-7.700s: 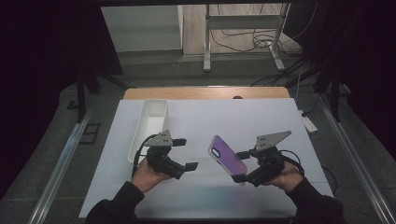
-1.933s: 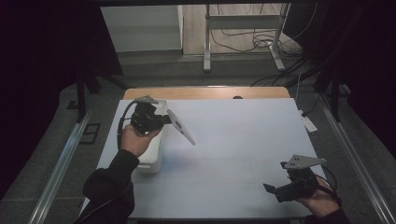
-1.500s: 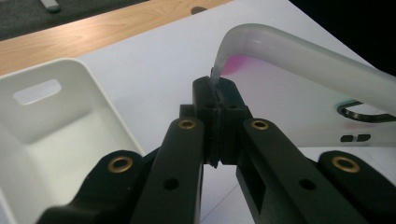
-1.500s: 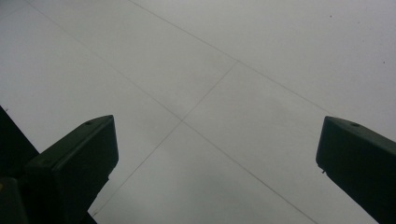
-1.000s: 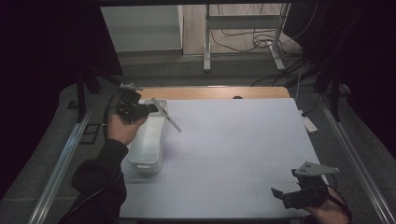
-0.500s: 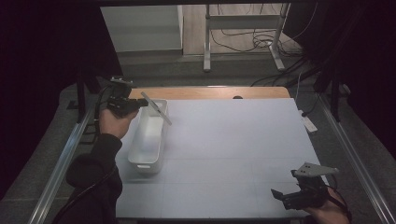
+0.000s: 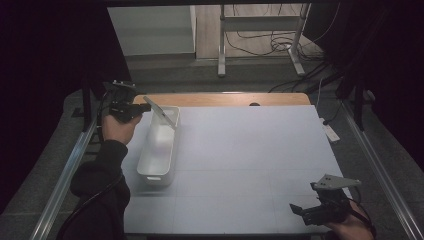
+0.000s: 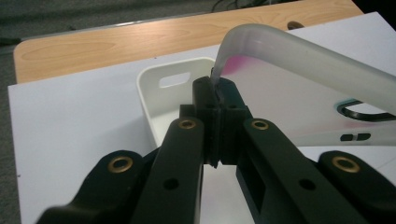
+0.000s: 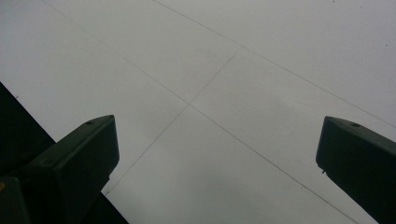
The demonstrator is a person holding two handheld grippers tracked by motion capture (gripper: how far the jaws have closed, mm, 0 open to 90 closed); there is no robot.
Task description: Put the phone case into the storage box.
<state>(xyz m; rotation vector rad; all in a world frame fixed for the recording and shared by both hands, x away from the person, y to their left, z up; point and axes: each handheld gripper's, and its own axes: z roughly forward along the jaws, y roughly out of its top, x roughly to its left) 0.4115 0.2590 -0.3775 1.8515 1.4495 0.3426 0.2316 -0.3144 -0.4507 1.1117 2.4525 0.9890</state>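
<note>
Pinching phone case (image 7: 162, 113) edge over bin (image 7: 159, 150) rim, left gripper (image 7: 142, 107).

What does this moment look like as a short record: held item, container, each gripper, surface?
held item: translucent phone case, pinched at one edge, tilted above the bin's far end
container: white bin, upright on the left of the table, nothing visible inside
left gripper: shut on the phone case
right gripper: jaws wide apart, holding nothing, at the near right corner
surface: white table, wooden strip along its far edge
</note>
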